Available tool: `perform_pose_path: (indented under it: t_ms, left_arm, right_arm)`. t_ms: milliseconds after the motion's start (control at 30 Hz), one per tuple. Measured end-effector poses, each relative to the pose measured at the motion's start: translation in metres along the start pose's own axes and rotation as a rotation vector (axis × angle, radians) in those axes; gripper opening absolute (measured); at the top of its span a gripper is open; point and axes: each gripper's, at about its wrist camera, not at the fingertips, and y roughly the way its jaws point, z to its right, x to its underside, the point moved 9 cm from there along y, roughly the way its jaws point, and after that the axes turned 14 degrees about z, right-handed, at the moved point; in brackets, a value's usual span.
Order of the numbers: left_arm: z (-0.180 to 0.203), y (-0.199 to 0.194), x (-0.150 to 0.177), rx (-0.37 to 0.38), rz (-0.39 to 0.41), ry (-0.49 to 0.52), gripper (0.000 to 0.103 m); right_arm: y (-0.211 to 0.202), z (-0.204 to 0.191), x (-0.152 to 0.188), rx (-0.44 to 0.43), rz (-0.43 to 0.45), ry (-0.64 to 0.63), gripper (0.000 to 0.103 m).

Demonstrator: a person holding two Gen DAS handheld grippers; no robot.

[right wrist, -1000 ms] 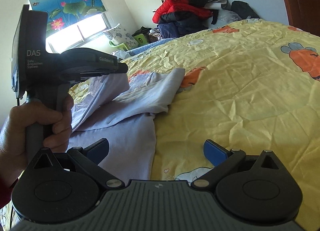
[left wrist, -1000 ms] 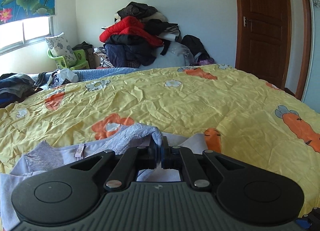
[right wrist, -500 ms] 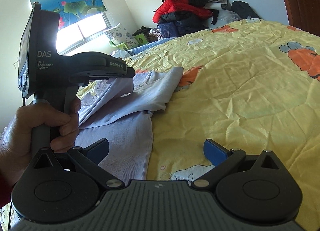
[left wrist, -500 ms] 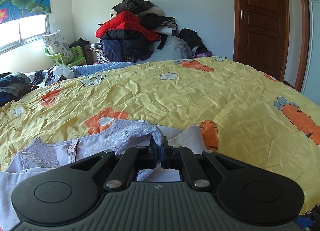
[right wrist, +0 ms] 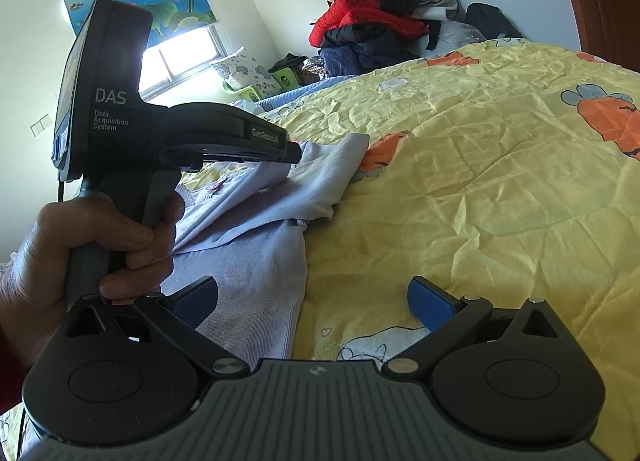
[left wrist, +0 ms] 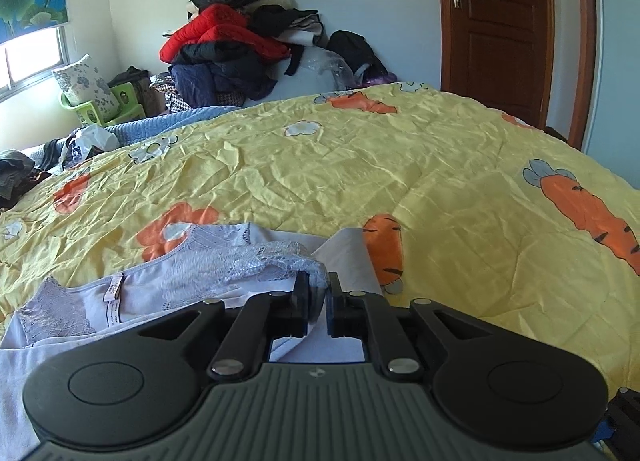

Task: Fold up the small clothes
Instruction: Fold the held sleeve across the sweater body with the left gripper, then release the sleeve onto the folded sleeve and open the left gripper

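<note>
Bright daylight from blown-out window (right wrist: 182, 59), soft shadows, sharp focus, strong fisheye bending at edges.

The left claw (left wrist: 318, 303) bites a fold of the lavender top (left wrist: 192, 281), and its own black body hides the near part of that garment. The cloth runs off the left edge of the left wrist view, so its full shape is lost. The print on the neck label (left wrist: 113, 297) is too small to read. In the right wrist view the left hand (right wrist: 76, 257) and its handle cover much of the top, and the wrist is cut by the frame's left edge. At the far wall, the clothes pile (left wrist: 244, 45) is a tangle; single garments cannot be told apart. The door (left wrist: 500, 21) is cropped at the top.
</note>
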Motion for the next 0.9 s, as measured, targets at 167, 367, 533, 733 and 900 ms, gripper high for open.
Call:
perform_pose_path:
  t_ms: [167,367,533,733,900]
  left_arm:
    - [0.015,-0.003,-0.009,0.046,0.015,0.02,0.029]
    - [0.029,-0.02,-0.026,0.016,0.13,0.143,0.088]
    - [-0.002,-0.045,-0.054,-0.036,0.224,0.056,0.088]
    - [-0.089,-0.057,-0.03,-0.276,0.158,0.016,0.088]
    - [-0.142,-0.071,0.015,-0.409,0.073,0.04,0.088]
  right_arm:
    - [0.0,0.0,0.0,0.002,-0.002,-0.005,0.102]
    - [0.001,-0.001,0.0,-0.003,0.0,0.001,0.102]
    - [0.001,0.001,0.0,-0.015,0.006,0.022,0.102]
    - [0.0,0.002,-0.001,-0.02,0.012,0.036,0.1]
    - [0.004,-0.007,-0.019,-0.036,0.05,-0.019,0.099]
